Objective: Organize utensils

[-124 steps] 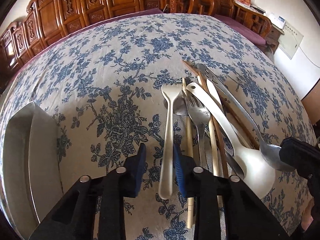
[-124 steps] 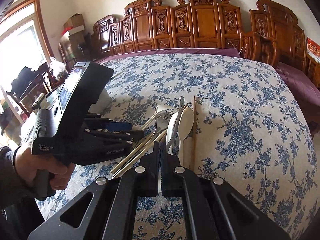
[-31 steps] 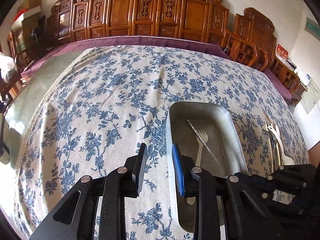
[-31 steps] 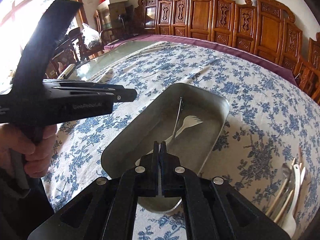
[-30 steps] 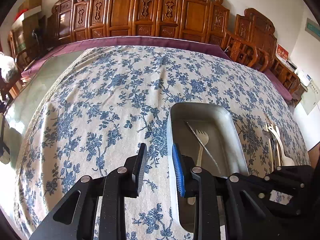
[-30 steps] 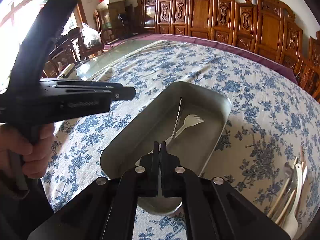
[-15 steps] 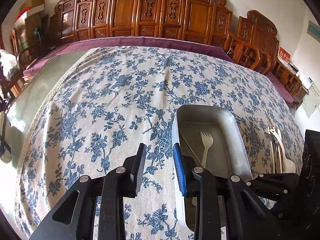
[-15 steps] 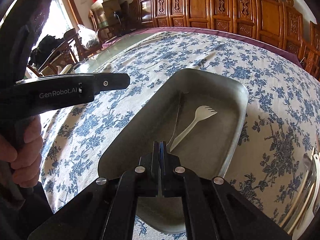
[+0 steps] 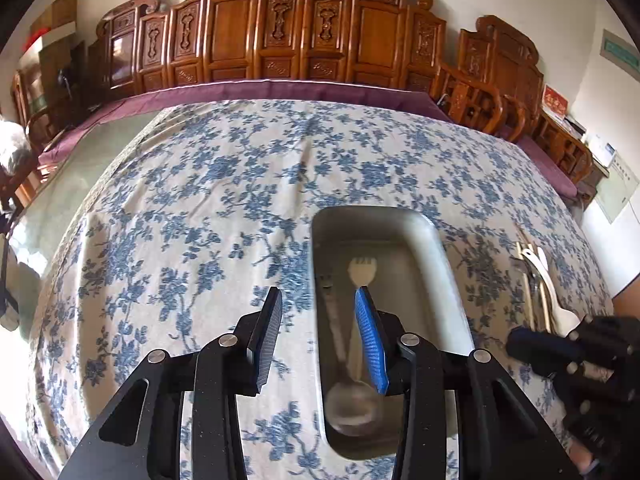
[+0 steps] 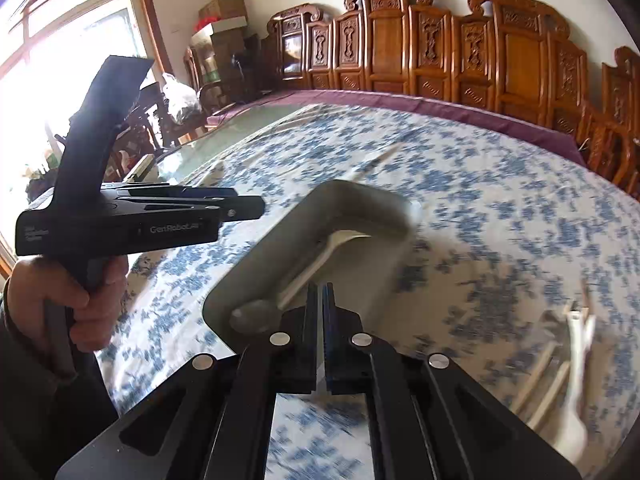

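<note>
One tray (image 9: 438,248) holding one fork (image 9: 360,270), one spoon (image 9: 352,400); left gripper (image 9: 318,332) fingers opening, empty; right gripper (image 10: 320,336) fingers closed, empty

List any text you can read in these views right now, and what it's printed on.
"GenRobot.AI": on the side of the left gripper, partly blurred here.
Small white print at the rear of that gripper's body: too small to read.
Red sign on the far wall: characters too small to read.
Green wall plaque and white wall notice: unreadable.

You are looking at one metal tray (image 9: 434,236) holding two utensils: one pale fork (image 9: 360,270) and one metal spoon (image 9: 352,402). You are holding two grippers; the loose pile (image 9: 538,292) beside the tray is too blurred to count.
</note>
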